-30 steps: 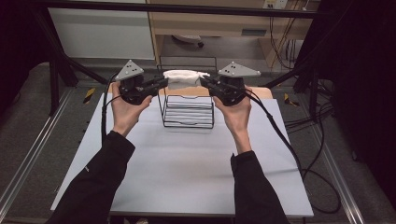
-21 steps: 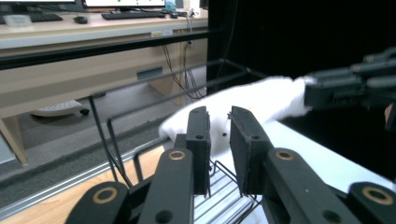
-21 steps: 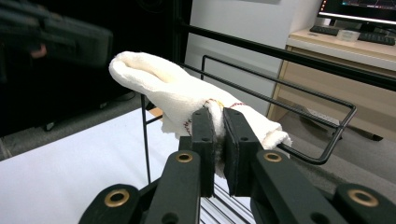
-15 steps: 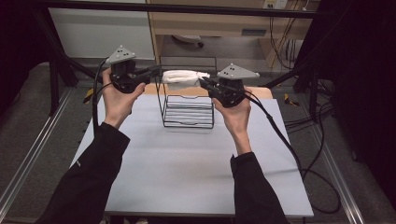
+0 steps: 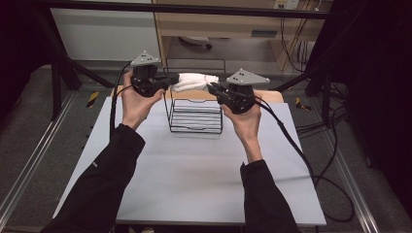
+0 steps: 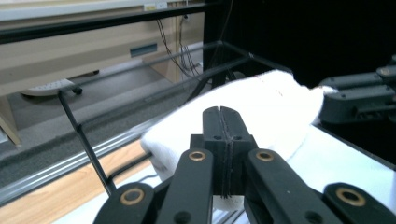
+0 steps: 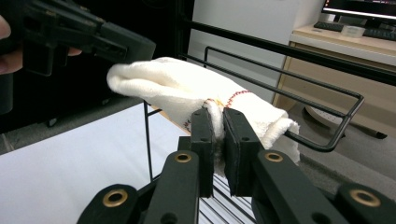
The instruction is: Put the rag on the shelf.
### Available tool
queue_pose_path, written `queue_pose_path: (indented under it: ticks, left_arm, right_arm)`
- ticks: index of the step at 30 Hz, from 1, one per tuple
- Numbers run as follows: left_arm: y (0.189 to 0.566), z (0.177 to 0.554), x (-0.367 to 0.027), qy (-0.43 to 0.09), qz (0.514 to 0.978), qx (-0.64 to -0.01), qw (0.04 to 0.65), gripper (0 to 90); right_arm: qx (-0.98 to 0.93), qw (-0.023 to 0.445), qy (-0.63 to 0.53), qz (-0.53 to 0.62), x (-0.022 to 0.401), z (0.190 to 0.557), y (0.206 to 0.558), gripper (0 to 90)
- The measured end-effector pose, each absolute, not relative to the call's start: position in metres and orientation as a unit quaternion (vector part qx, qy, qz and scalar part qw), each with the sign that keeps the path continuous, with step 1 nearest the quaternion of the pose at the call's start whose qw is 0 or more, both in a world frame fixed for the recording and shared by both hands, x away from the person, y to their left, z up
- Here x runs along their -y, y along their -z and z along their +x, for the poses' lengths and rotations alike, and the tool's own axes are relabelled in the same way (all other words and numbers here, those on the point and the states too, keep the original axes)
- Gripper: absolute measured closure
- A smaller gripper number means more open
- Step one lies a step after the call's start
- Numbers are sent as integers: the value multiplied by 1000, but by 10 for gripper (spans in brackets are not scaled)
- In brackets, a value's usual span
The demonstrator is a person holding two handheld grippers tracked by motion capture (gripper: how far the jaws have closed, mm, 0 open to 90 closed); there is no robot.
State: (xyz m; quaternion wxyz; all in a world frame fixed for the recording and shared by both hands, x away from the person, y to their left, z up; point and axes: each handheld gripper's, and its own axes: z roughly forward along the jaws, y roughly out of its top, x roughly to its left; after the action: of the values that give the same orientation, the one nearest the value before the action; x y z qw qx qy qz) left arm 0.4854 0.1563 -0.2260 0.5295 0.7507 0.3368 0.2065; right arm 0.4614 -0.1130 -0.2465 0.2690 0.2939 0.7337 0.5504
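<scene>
Up above the black wire basket (image 5: pixel 195 115), a rolled white towel (image 5: pixel 193 80) hangs in the air, stretched between the two grippers and lying roughly level over the basket's rear rim. In the right gripper view a red stitched line runs across the cloth close to where it is pinched. The left gripper (image 5: pixel 171 82) has just been closing, and its jaws now meet almost flush, with a thin edge of the towel caught between them. The right gripper (image 5: pixel 212 88) clamps the opposite end, cloth bunched between its pads. Each gripper sits in a hand with a dark sleeve behind it, and a grey three-cornered plate rides on top of each. Below, the basket stands upright on the pale table (image 5: pixel 194 184), near its far edge, touching neither gripper.
</scene>
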Motion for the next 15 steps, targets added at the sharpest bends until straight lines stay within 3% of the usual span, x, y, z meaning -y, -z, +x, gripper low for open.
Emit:
queue_pose_path:
  ticks: [6,12,15]
  left_arm:
    - [238,485,-159,-196,750,-338,533,896]
    - [244,485,-158,-195,752,-338,530,895]
    - [247,485,-156,-194,755,-338,528,895]
  right_arm:
    - [-738,267,-549,289,113,460,250,784]
    - [-730,263,-565,279,118,455,245,665]
    - [-724,254,-576,283,121,455,241,703]
